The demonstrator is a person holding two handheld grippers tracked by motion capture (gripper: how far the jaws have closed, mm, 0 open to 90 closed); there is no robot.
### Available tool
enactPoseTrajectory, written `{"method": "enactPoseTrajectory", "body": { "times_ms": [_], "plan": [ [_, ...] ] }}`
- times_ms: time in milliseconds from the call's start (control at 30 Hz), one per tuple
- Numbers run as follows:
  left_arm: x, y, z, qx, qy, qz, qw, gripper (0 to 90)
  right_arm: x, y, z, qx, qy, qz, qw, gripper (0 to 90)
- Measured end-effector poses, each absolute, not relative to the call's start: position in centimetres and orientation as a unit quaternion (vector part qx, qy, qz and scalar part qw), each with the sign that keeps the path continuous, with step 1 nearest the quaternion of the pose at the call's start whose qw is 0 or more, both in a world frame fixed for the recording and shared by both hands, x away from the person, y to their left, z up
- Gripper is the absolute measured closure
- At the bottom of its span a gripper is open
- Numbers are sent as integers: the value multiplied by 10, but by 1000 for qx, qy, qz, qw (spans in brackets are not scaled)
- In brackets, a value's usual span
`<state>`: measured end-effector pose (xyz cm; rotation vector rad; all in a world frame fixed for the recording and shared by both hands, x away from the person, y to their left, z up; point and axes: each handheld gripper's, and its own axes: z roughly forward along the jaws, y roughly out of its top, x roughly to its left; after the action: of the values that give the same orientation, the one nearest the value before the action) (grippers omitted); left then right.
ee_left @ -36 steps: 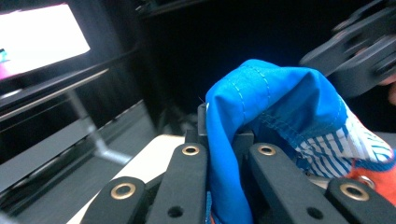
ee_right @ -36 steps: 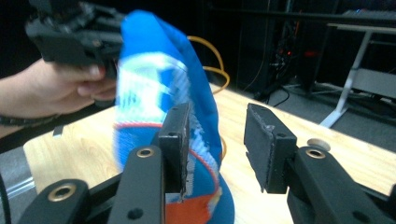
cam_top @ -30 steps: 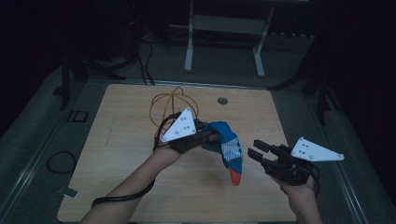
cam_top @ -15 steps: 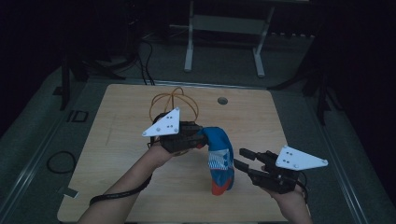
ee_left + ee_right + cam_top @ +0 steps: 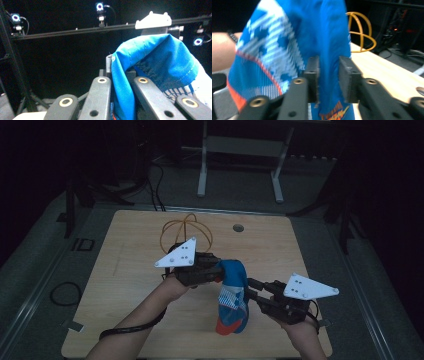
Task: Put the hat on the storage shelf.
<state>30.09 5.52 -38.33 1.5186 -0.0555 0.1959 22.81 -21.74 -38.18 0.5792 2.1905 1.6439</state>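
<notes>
Blue garment hanging between both grippers, near the table's front edge

Left gripper pinches its top fold; right gripper jaws have just been closing around the cloth.

In the left gripper view, the blue cloth ran off the right and bottom edges, and the fold pinched between the jaws of the left gripper hid their inner faces. In the right gripper view the cloth was blurred and cut off at the top and bottom, so its full shape could not be told; the print near its lower hem was too smeared to read. It hid part of the yellow wire frame behind it. Whether the pads of the right gripper pressed the fabric between them stayed unclear. In the high view, the person's forearms left the bottom edge.
</notes>
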Motion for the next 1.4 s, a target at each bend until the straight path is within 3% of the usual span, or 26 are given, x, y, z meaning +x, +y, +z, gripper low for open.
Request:
{"method": "enactPoseTrajectory", "body": {
  "times_ms": [33, 367, 433, 567, 900, 1167, 1400],
  "plan": [
    [301, 56, -384, 690, -24, 90, 718, 886, 228, -219, -381, 203, 769, 581, 173, 896],
    [299, 62, -387, 713, -13, 111, 692, 878, 226, -234, -368, 220, 743, 595, 212, 900],
    [296, 62, -386, 721, -4, 124, 682, 819, 225, -236, -364, 222, 741, 596, 216, 900],
    [293, 63, -383, 736, 2, 126, 665, 794, 227, -242, -358, 227, 735, 599, 223, 900],
    [284, 73, -379, 749, 40, 153, 643, 528, 234, -246, -345, 237, 726, 602, 233, 900],
    [279, 93, -377, 741, 59, 162, 649, 481, 241, -248, -339, 246, 718, 607, 235, 900],
    [271, 106, -387, 748, 83, 180, 634, 343, 253, -244, -333, 252, 713, 609, 238, 900]
  ]
}}
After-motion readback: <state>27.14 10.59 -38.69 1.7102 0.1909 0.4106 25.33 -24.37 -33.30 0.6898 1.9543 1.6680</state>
